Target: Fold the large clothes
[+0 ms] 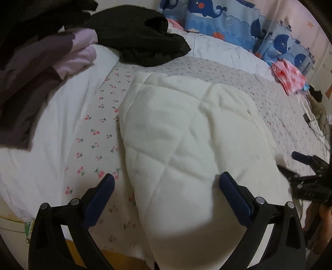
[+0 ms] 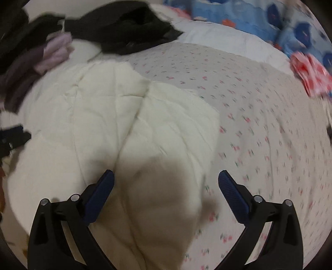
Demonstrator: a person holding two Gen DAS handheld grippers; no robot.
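Note:
A cream quilted padded garment (image 1: 186, 135) lies folded into a thick bundle on the cherry-print bed sheet (image 1: 91, 133). My left gripper (image 1: 166, 182) hovers open over the bundle's near left edge, holding nothing. In the right wrist view the same cream garment (image 2: 124, 124) fills the left and middle, with a fold line running down it. Over its near right edge my right gripper (image 2: 166, 178) is open and empty, casting a shadow on the fabric. The right gripper (image 1: 307, 168) also shows at the right edge of the left wrist view.
A black garment (image 1: 141, 35) lies at the far side, next to a pile of purple and lilac clothes (image 1: 41, 68) at the left. A whale-print blue fabric (image 1: 228, 18) lines the back; a pink patterned cloth (image 1: 288, 74) sits far right. The sheet (image 2: 259, 128) stretches to the right.

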